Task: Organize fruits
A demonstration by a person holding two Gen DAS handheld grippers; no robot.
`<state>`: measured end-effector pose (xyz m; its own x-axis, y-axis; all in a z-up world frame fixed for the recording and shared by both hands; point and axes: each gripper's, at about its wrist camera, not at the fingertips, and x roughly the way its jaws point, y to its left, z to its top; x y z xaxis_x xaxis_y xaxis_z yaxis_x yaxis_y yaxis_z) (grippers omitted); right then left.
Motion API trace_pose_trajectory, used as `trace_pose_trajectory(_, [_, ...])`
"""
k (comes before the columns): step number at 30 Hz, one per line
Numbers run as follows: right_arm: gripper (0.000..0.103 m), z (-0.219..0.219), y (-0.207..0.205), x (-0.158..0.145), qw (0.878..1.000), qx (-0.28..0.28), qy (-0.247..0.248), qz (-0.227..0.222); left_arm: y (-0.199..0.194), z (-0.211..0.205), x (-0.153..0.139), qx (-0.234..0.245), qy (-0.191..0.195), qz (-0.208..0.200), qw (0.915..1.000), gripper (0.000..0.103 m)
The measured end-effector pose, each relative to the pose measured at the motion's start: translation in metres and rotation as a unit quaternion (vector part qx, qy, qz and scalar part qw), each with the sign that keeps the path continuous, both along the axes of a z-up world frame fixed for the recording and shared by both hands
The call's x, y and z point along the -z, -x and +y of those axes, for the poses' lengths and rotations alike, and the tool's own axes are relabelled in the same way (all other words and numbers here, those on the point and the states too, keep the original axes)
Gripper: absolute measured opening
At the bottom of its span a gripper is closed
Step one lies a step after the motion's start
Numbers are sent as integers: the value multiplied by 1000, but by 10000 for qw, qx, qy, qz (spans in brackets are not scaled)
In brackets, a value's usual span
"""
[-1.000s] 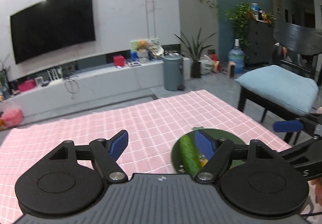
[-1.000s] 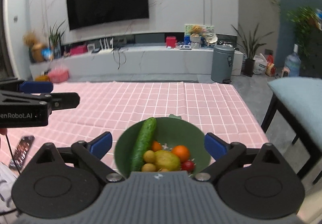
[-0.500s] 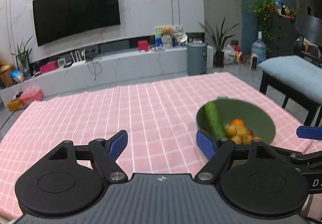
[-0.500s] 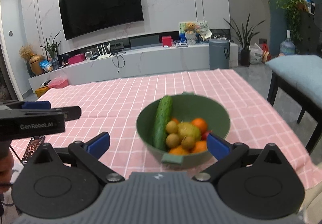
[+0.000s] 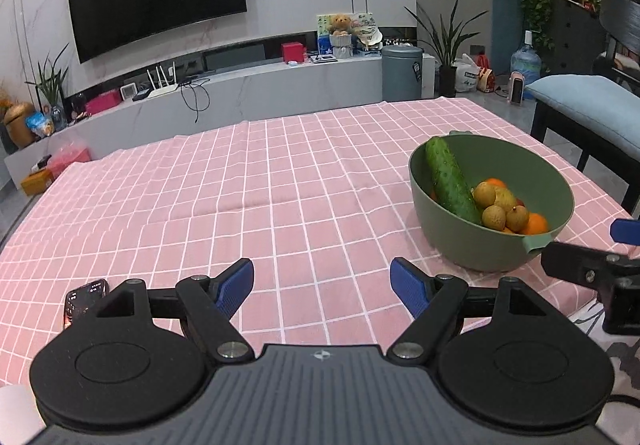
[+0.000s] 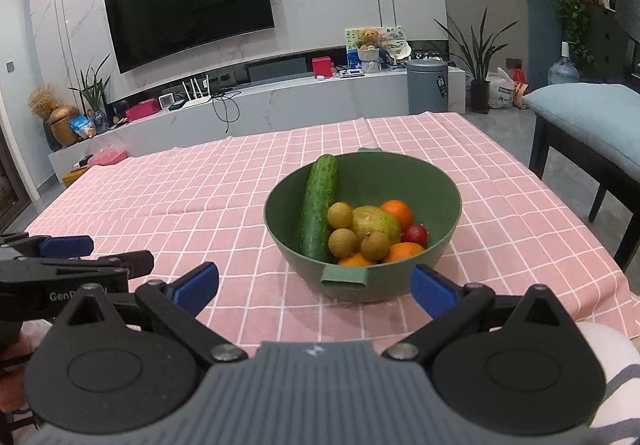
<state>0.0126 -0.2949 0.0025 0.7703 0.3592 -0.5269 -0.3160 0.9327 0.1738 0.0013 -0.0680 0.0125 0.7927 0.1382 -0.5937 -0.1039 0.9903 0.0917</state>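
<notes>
A green bowl (image 6: 444, 233) (image 5: 452, 241) stands on the pink checked tablecloth (image 6: 200, 201) (image 5: 260, 205) near the table's front right. A long cucumber (image 6: 318, 205) (image 5: 450, 177) leans on its left rim. Beside it lie small brown longans (image 6: 342, 243), a yellow-green mango (image 6: 378, 223), oranges (image 6: 396, 213) and a red cherry tomato (image 6: 414, 233). My right gripper (image 6: 314, 291) is open just short of the bowl's near handle, holding nothing. My left gripper (image 5: 322, 287) is open over bare cloth, left of the bowl. Each gripper shows at the edge of the other's view.
A phone (image 5: 86, 299) lies on the cloth at the front left, by my left gripper. A dark chair with a blue cushion (image 6: 588, 121) stands right of the table. Beyond the far edge are a TV console and a grey bin (image 6: 427, 87).
Both grippers have pulled back and away from the bowl, toward the table's near edge. The bowl sits further ahead in both views. The jaws stayed open.
</notes>
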Motion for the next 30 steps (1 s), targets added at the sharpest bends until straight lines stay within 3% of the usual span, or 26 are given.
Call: trace_pose_trajectory(30, [98, 4, 0, 3, 9999, -148, 39, -14, 0, 3, -2, -76, 77, 87, 9999, 91])
